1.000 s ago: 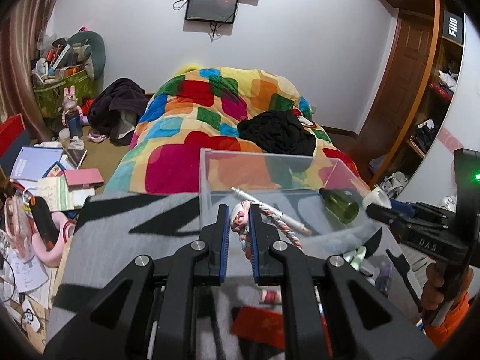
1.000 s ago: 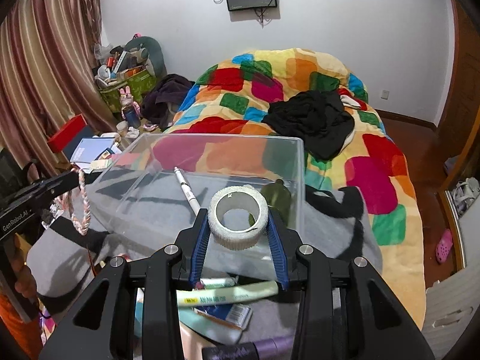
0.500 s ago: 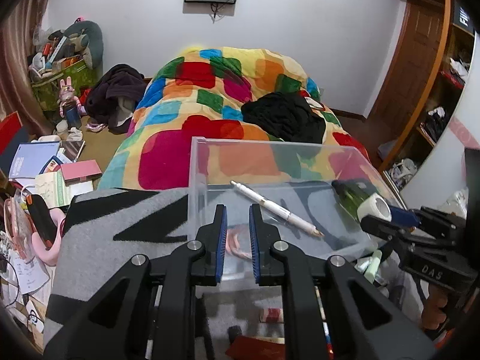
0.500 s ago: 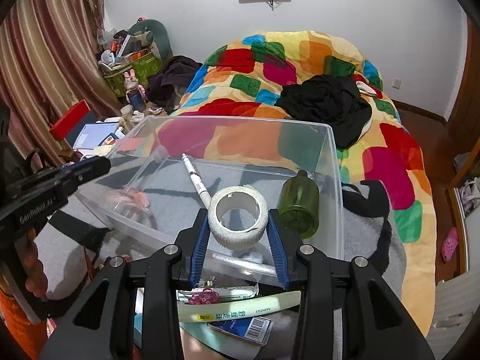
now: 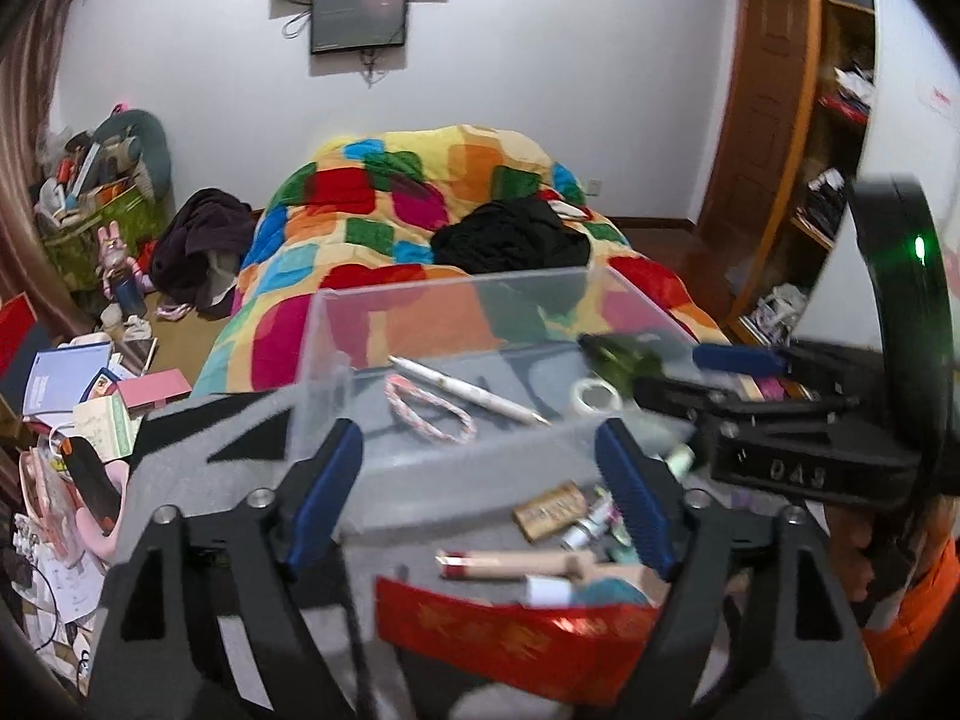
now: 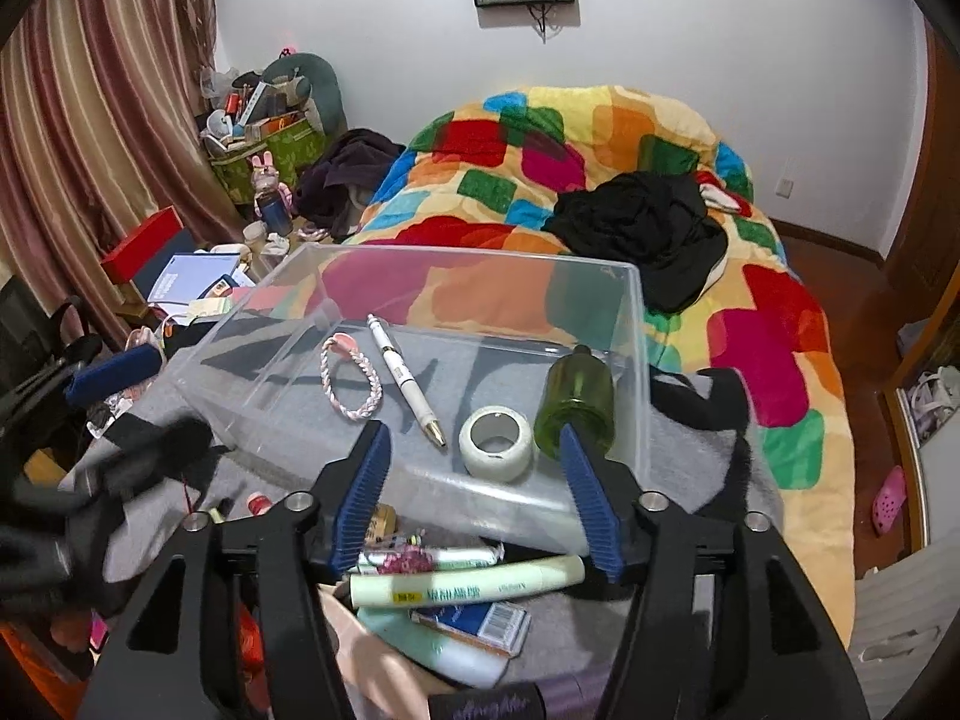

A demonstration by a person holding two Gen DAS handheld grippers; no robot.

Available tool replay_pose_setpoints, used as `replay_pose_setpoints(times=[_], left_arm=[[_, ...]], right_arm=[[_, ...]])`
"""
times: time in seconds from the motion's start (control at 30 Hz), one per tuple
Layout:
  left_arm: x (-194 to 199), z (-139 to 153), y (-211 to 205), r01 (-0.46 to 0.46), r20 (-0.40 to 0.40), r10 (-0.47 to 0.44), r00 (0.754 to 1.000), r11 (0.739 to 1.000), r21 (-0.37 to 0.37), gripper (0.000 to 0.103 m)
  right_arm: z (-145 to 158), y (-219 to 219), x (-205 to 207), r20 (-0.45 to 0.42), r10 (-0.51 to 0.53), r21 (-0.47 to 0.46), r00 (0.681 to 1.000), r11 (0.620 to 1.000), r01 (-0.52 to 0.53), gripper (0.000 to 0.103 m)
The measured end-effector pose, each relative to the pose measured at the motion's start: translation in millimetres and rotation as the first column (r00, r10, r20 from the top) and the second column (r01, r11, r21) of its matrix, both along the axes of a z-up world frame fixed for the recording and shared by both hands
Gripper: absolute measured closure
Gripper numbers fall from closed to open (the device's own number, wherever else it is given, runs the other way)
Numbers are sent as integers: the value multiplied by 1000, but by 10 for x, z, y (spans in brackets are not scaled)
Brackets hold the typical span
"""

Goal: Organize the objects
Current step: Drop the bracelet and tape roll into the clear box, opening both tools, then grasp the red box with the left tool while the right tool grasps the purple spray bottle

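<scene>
Clear plastic bin [image 6: 624, 324] holds bracelet [image 6: 351, 381], pen [image 6: 405, 381], tape roll [image 6: 497, 442] and green bottle [image 6: 577, 399]; both the left hand-held gripper [image 5: 480, 492] and right hand-held gripper [image 6: 474, 495] are opening, empty.

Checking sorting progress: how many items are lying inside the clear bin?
4. The braided bracelet lies at the left, the white pen beside it, the tape roll near the front wall, and the green bottle at the right. Nothing seems hidden.
</scene>
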State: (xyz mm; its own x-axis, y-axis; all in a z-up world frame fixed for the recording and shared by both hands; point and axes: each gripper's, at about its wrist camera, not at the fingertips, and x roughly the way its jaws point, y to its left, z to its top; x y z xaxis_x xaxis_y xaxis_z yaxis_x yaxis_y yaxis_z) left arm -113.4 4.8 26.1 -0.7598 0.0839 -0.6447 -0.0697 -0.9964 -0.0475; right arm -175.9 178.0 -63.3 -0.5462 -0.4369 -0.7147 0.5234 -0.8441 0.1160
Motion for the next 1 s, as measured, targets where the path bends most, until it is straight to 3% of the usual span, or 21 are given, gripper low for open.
replay_pose_setpoints(times=[0.23,0.4,0.63,0.83,1.0], left_arm=[[250,-266,381,34,35,-31,999,995,-91,16],[361,-419,429,0,46,7,999,989,-151,16],[726,-370,80,-61,19,63,998,994,-87,14],[986,-587,-276,-131,97,138,986,988,-78,14],[1079,-650,-551,-198,135,195,972,980,14,14]], right_arm=[[-4,276,290,-62,-48,41,997,998,51,34],[-161,441,436,-22,-61,58,998,996,62,33],[-420,466,522,50,-59,67,997,996,56,33],[-455,567,622,56,-64,50,996,997,61,33],[-448,725,732,72,-82,32,994,996,80,33]])
